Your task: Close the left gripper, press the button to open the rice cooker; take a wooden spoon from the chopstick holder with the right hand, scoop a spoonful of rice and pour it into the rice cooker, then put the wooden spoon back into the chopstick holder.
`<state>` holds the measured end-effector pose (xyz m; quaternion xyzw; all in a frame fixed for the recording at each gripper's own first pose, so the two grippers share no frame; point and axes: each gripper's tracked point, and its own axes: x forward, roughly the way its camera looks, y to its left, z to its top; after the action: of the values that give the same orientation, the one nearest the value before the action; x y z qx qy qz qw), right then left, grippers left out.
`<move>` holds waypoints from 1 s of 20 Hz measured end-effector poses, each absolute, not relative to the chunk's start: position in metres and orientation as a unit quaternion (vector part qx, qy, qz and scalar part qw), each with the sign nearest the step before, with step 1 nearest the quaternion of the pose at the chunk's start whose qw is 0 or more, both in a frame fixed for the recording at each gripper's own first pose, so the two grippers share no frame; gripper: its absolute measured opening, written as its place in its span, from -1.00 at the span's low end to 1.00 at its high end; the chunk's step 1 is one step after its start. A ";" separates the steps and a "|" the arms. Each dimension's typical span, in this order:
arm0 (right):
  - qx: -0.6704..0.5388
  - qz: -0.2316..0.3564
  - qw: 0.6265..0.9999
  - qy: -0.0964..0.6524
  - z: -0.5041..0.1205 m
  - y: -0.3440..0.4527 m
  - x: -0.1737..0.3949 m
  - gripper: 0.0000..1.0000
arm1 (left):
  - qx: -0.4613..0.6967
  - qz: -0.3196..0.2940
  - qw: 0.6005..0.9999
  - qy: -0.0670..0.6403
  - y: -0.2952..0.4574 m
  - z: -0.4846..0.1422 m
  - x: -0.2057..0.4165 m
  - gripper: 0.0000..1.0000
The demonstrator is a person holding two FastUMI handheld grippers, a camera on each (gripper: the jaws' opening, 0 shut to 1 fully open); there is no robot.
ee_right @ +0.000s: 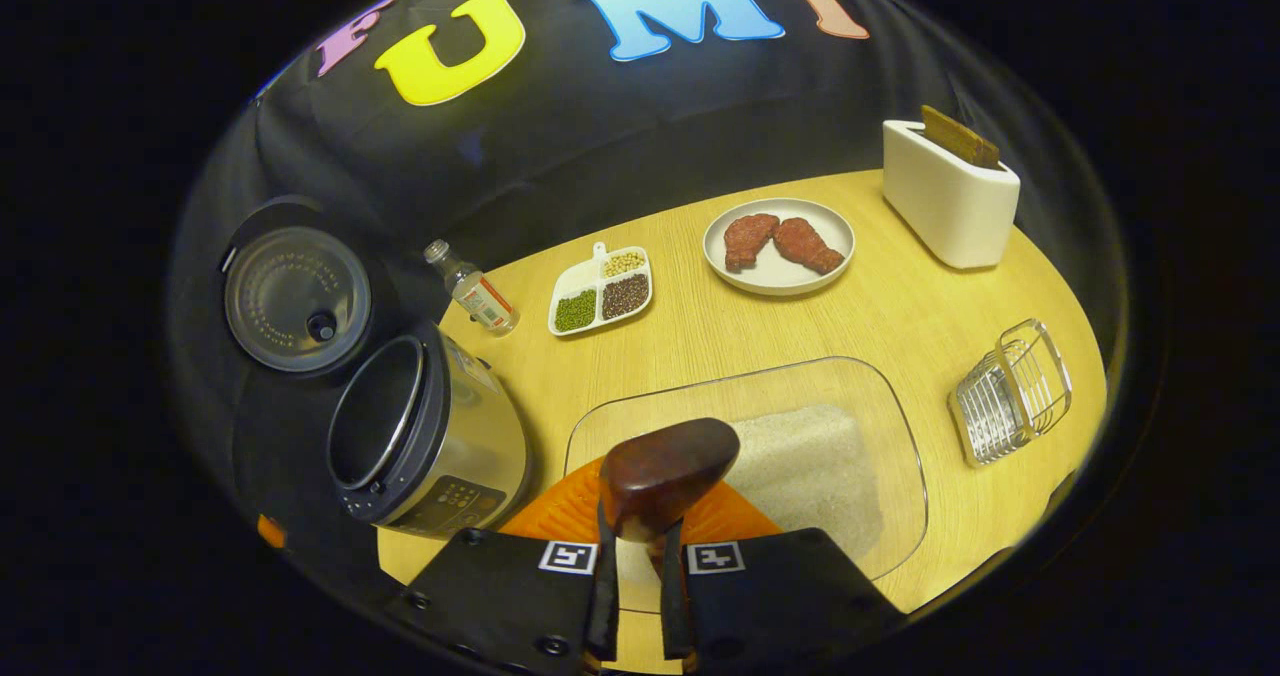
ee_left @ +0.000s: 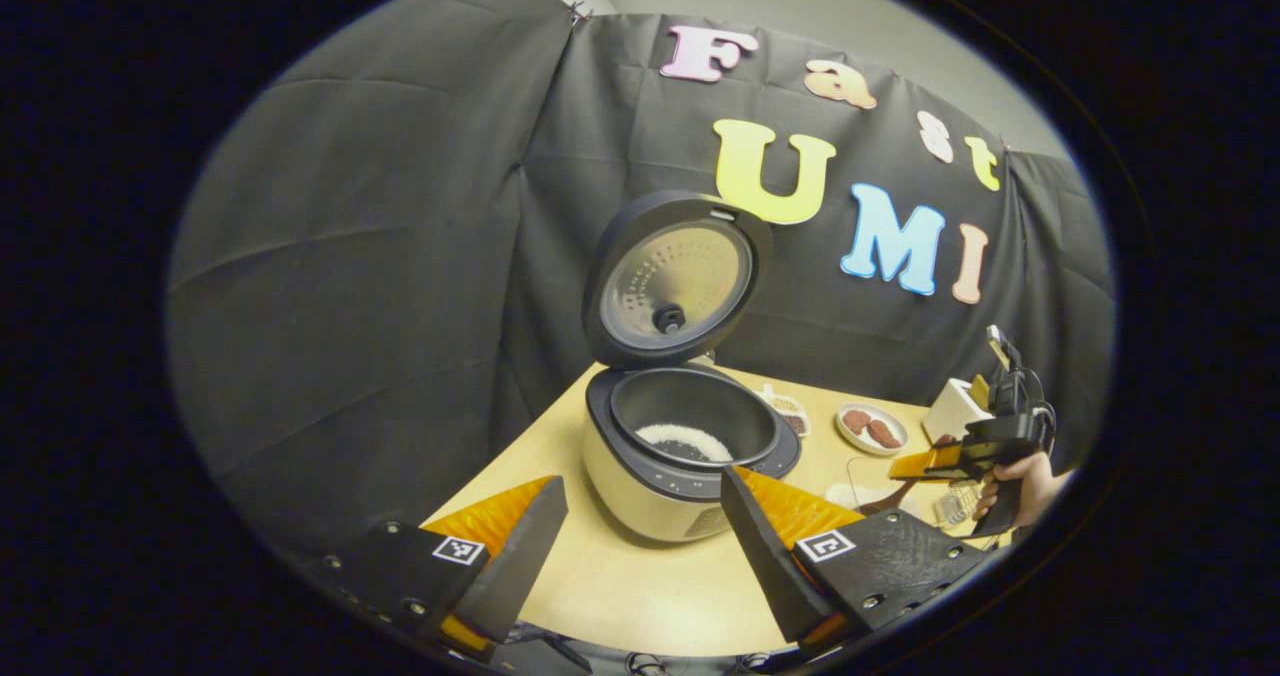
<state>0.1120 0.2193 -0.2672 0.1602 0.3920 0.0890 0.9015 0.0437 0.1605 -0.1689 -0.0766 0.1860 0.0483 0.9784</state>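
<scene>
The cooker (ee_left: 680, 456) stands open on the bench (ee_right: 880, 306), lid (ee_left: 675, 276) upright, a little rice (ee_left: 685, 441) in its pot. Right of the cooker, the right tool (ee_right: 640, 576) grips a spoon (ee_right: 665, 471) over a glass tray (ee_right: 900, 436) of rice. Beyond the tray lie a plate (ee_right: 778, 246) with two meat pieces and a divided dish (ee_right: 600, 291) of beans. The left tool (ee_left: 640, 536) gapes, released, before the cooker.

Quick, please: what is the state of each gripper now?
Left gripper: open, holding nothing.
Right gripper: closed on the dark brown wooden spoon.
</scene>
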 end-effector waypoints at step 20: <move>0.426 0.065 0.768 0.474 -0.272 0.126 0.111 -0.63 | -0.015 0.144 0.976 0.165 0.046 -0.098 0.003 0.93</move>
<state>0.1110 0.1261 -0.2722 0.4259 0.4740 0.0652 0.7679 0.0028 0.0457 -0.0976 -0.0153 0.1649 0.1436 0.9757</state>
